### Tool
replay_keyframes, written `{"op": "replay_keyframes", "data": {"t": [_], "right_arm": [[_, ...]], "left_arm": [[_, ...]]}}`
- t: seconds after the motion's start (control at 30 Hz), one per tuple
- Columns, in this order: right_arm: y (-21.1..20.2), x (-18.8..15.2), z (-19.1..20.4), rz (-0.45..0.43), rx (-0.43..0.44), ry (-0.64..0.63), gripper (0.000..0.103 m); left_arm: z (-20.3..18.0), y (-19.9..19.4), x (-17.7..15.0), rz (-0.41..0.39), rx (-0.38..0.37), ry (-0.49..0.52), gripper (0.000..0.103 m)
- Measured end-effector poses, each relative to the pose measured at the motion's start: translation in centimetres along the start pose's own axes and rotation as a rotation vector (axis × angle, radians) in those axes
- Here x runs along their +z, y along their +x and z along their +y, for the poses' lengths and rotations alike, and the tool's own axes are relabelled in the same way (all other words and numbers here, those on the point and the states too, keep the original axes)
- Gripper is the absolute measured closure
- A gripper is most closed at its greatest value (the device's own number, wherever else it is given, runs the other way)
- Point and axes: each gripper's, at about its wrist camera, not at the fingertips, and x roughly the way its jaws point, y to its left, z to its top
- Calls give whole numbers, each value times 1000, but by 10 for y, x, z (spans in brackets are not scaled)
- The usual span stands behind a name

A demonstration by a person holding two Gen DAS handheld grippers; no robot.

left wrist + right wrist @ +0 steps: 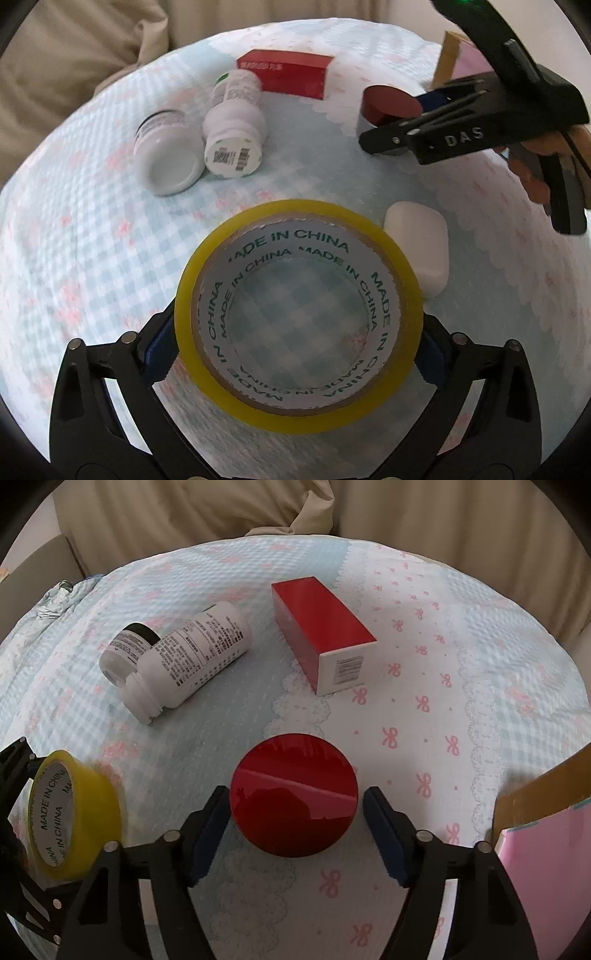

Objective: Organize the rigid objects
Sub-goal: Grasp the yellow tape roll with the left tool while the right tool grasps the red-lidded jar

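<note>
Beige drapery backs a bed point(424, 635) spread with a blue-check and pink-bow sheet.

Your left gripper point(299, 350) holds the yellow tape roll point(299, 314) lifted off the sheet, blue pads pressed on opposite sides of the rim. The roll's bore axis points forward along the fingers, so you see straight through it.

Your right gripper point(295, 812) stands open around the red round tin point(293, 794), pads just beside its wall, apparently not yet touching. The tin sits flat, its axis upright.

Two white bottles point(177, 657) lie on their sides, touching, long axes running toward the red box point(325, 635).

Risks, as I judge them:
- The roll's curved, slick rim may rotate or slip out between the pads if you tilt it.
- Closing off-centre on the tin may squirt it sideways on the soft sheet.
- The white soap-like block point(417, 251) lies just beside the roll; a careless descent may knock it.
- The bottles may roll if you nudge them.
</note>
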Motion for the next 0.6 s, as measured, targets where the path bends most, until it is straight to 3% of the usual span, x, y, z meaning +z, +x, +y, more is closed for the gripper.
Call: {"op": "replay_keyframes", "data": {"t": [0.23, 0.6], "right_arm": [[0, 0, 0, -9, 0, -13, 52], [-2, 1, 5, -2, -8, -15, 52]], "left_arm": [[1, -3, 0, 4, -32, 10, 6], [6, -16, -2, 5, 2, -26, 6]]}}
